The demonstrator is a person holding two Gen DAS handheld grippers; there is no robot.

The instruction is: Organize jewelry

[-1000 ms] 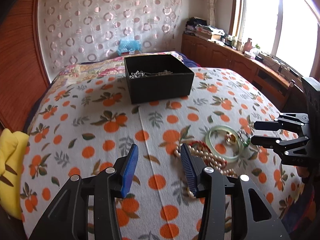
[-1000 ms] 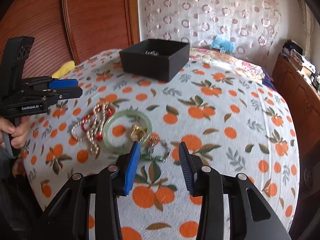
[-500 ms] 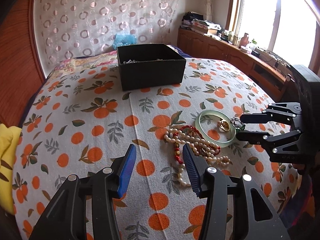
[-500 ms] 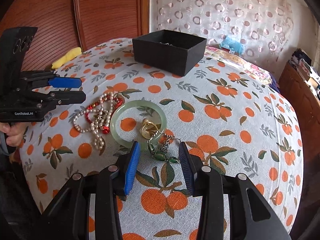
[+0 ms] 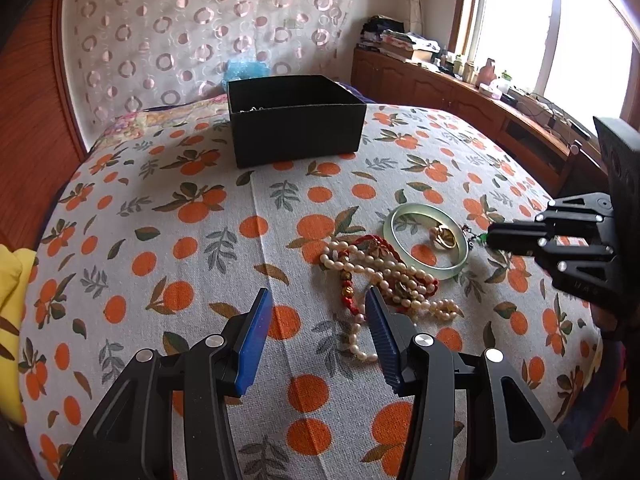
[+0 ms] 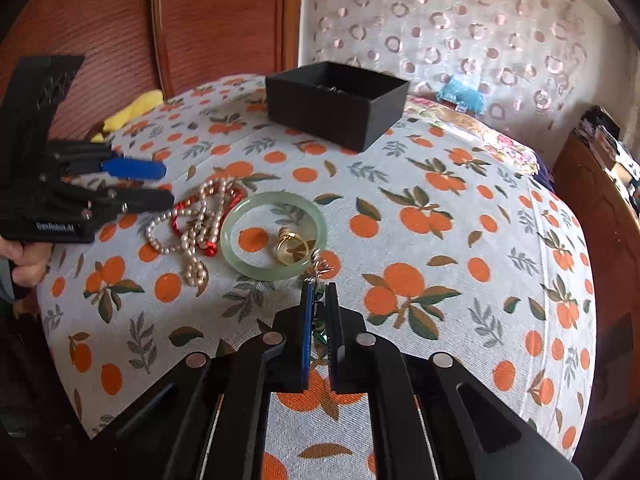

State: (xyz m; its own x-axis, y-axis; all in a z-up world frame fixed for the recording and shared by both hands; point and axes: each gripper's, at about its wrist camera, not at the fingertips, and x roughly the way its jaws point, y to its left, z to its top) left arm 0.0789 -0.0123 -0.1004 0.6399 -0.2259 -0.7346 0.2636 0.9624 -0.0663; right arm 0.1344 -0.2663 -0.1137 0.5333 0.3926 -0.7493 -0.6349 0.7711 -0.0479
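Your right gripper (image 6: 319, 308) has its jaws pressed nearly together on a small green earring (image 6: 320, 326), whose silver chain (image 6: 319, 270) trails forward out of the jaws and reaches the near rim of the jade bangle (image 6: 244, 216). The gripper sits low over the bed (image 6: 460, 240), which wears an orange-print sheet.

Your left gripper (image 5: 318, 336) has its jaws wide apart with nothing between them. Its blue-padded fingers (image 5: 256, 332) hover just in front of the pearl necklace (image 5: 384, 272), which lies tangled with a red cord bracelet (image 5: 348, 292).

The bangle lies flat just beside that tangle, and a gold ring (image 6: 291, 246) rests inside its circle. In the left wrist view your right gripper's tips (image 5: 494, 238) sit just past the bangle's far edge, with a speck of green showing at them.

The black box (image 5: 296, 136) stands open well apart from the pile, further up the bed, with something silvery (image 5: 250, 109) showing just above its rim. A yellow cloth (image 5: 10, 320) lies at the bed's left edge.
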